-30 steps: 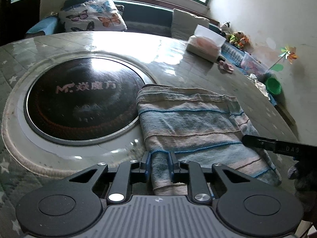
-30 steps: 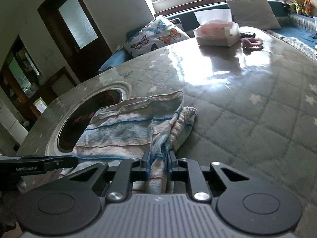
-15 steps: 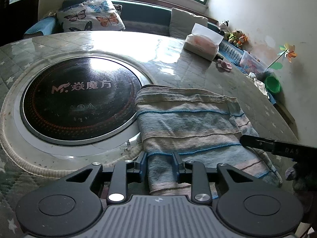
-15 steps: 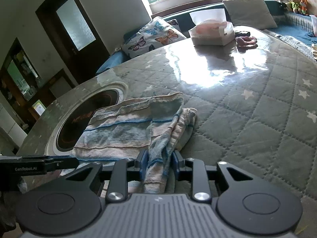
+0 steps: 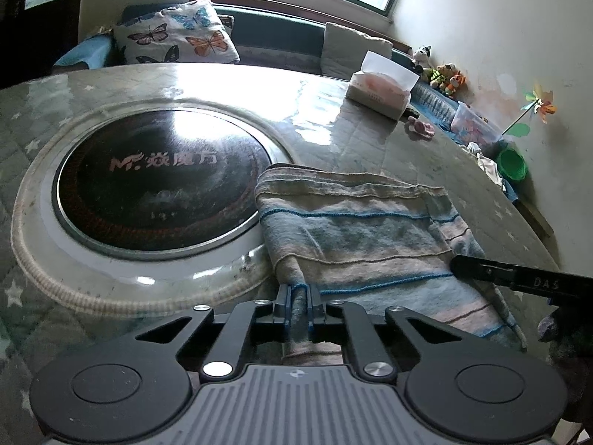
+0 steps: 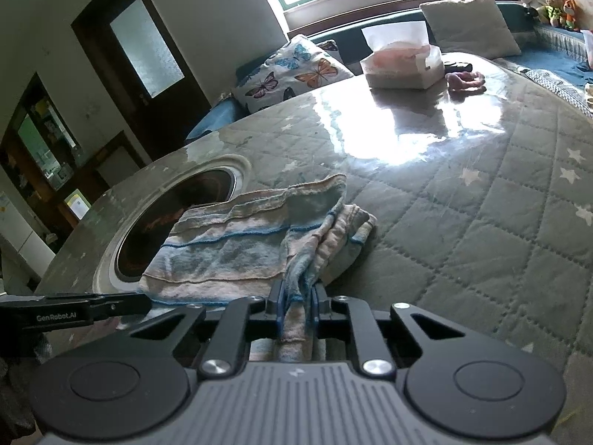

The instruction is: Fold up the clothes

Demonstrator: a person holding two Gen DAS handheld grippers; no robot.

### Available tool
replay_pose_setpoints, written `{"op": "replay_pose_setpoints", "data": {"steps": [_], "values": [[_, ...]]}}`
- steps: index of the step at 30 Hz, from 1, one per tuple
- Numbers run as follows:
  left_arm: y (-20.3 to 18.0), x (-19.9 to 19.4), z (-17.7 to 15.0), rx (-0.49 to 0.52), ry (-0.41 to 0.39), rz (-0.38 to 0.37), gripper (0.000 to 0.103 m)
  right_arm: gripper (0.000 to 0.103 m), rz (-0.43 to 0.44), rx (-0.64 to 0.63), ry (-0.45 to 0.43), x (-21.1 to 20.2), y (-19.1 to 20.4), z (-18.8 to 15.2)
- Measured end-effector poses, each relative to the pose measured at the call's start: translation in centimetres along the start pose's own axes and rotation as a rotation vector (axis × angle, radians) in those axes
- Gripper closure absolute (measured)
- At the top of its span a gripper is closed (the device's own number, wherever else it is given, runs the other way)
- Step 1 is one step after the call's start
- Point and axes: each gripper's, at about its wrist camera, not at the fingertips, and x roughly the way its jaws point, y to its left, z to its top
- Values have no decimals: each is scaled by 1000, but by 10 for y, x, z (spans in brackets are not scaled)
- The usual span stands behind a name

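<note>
The striped cloth (image 5: 355, 237) lies folded on the quilted worktop (image 6: 481, 222), its far left corner lapping over the rim of the round black hotplate (image 5: 155, 181) set into the surface. In the left wrist view the cloth fills the centre and lower right of the frame, with its long axis running left to right across the picture and its stripes following that line. The left gripper (image 5: 297, 304) has its fingers clamped on the near left corner, and the right gripper (image 6: 296, 306) has its fingers clamped on the bunched near right corner, where extra layers spill out to the right of centre. Both hold the near edge, so the free far edge lies straight ahead of the fingers, toward the upper part of each frame; the next fold probably carries the near edge forward over it.
</note>
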Motion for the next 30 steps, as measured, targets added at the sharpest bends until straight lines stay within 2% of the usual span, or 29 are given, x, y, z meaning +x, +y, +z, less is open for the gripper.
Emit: {"op": "replay_pose_setpoints", "data": {"steps": [9, 16, 24, 30], "values": [[11, -16, -4, -31, -29, 11, 95, 91, 12, -63, 22, 5, 22, 8], [48, -40, -2, -105, -74, 57, 96, 92, 65, -129, 62, 31, 61, 22], [114, -79, -2, -195, -140, 162, 96, 92, 170, -268, 119, 83, 142, 40], [172, -110, -3, -278, -183, 275, 96, 93, 274, -353, 160, 129, 215, 51]]}}
